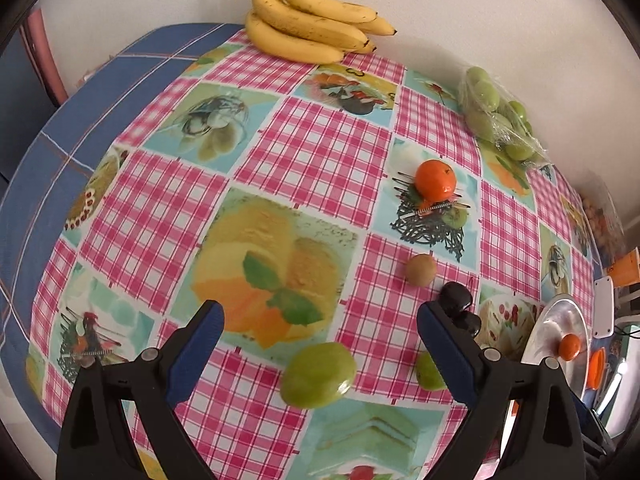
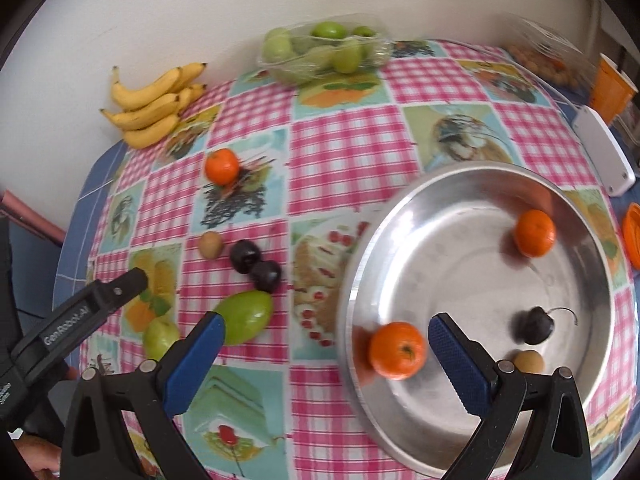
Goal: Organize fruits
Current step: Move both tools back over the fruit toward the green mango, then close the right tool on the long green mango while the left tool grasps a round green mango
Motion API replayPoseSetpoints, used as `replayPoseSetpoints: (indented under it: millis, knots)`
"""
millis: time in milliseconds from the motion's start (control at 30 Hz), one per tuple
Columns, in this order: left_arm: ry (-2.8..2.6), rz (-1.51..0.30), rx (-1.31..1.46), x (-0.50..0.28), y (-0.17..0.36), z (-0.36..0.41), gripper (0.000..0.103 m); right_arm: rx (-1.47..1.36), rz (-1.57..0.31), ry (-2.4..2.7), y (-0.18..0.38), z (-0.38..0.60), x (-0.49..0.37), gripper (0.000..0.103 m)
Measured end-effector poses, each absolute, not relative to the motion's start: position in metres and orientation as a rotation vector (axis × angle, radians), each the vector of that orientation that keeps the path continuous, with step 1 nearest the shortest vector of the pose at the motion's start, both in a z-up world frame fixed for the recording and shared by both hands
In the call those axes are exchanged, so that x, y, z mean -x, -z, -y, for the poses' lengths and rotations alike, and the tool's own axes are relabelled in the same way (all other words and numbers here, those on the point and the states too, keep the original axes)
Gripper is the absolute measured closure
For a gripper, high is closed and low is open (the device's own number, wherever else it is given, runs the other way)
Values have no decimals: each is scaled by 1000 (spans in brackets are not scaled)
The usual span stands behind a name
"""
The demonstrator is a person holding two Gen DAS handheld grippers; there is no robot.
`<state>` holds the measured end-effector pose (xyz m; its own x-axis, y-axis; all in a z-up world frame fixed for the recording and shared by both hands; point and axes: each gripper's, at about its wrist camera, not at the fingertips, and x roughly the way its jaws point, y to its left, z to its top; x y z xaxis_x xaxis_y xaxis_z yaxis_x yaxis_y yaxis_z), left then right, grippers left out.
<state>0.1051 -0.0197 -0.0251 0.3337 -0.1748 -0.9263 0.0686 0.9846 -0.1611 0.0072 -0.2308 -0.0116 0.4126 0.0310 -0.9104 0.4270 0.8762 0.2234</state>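
left gripper (image 1: 320,320) fingers spread, empty, above green mango (image 1: 318,374) on surface | right gripper (image 2: 326,338) spread over steel bowl (image 2: 400,216) | mango likely firm, smooth, rolls; grip across its middle

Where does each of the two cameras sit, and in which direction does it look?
Left wrist: on the left gripper, low over the table, facing the bananas at the wall; its own open fingers show.
Right wrist: on the right gripper, above the metal plate; its open fingers and the left gripper show.
Shared: bananas, loose tangerine, green mango, plate.
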Motion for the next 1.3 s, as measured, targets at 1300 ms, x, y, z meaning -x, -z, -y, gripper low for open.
replayPoseSetpoints:
  millis: [1300]
  knots:
    - [220,-1458,331,-104,69,0,34,-283,-1258,99,59,163,-62,26]
